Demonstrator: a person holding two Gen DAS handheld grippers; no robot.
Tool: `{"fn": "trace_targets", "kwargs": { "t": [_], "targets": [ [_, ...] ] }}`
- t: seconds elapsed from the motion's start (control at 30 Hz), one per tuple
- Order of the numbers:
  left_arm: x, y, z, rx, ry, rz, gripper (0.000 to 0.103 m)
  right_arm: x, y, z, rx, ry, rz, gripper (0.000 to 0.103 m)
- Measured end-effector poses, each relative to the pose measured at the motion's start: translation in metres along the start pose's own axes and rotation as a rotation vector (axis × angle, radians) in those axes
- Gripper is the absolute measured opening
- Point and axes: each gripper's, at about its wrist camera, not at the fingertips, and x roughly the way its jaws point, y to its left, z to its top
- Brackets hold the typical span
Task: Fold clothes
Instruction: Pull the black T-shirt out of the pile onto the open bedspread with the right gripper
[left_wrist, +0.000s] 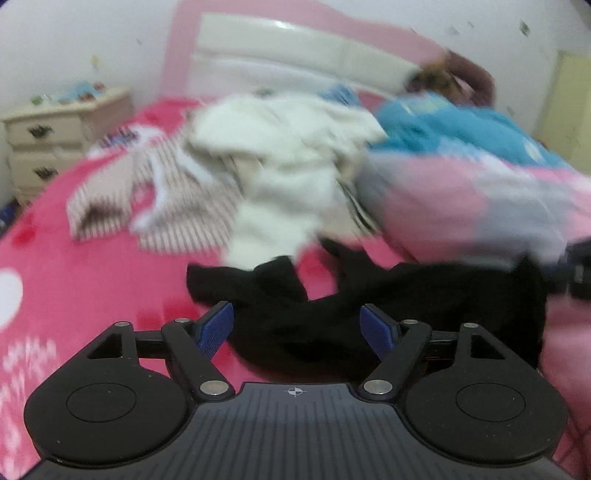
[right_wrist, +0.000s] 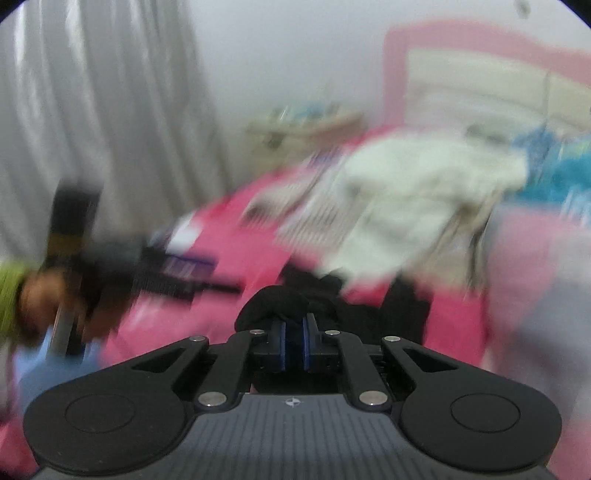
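**Black garment pinched on one side, other side not yet taken**

Nearest, the right hand-held gripper is seen with its blue pads drawn together on a bunched fold of the black garment; cloth is humped just beyond the tips, so it is judged clamped. The left hand-held gripper is held with jaws well apart over the same garment, nothing pinched between the pads. The garment is spread crumpled on the pink bed, near its front edge. Just behind it a cream garment is heaped, with a striped garment beside it and a blue-and-pink quilt on the other side. Farthest, a bedside drawer unit and the headboard are seen. Both views are motion-blurred, so which part of the garment is gripped cannot be told, possibly a hem or corner.

Step judged: picking up and laying out the black piece. Next, a matching edge would need to be taken by the left and the cloth pulled flat.
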Motion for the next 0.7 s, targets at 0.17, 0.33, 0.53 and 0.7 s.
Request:
{"fn": "trace_targets", "kwargs": {
  "t": [0.17,0.33,0.53,0.7],
  "targets": [
    [-0.041,-0.014,-0.069,0.000,0.183,-0.104,0.077,-0.017,0.069,-0.100,0.063,0.223,0.101,0.005],
    [-0.056,-0.035,-0.103,0.050,0.223,-0.136,0.079,-0.036,0.110,-0.147,-0.017,0.236,0.051,0.015],
    [-0.043,-0.058,-0.089,0.148,0.153,-0.123,0.083,-0.058,0.087,-0.132,0.078,0.040,-0.181,0.056],
    [-0.012,-0.074,-0.092,0.182,0.164,-0.072,0.082,-0.021,0.016,-0.125,0.378,0.071,-0.295,0.056]
  ]
}}
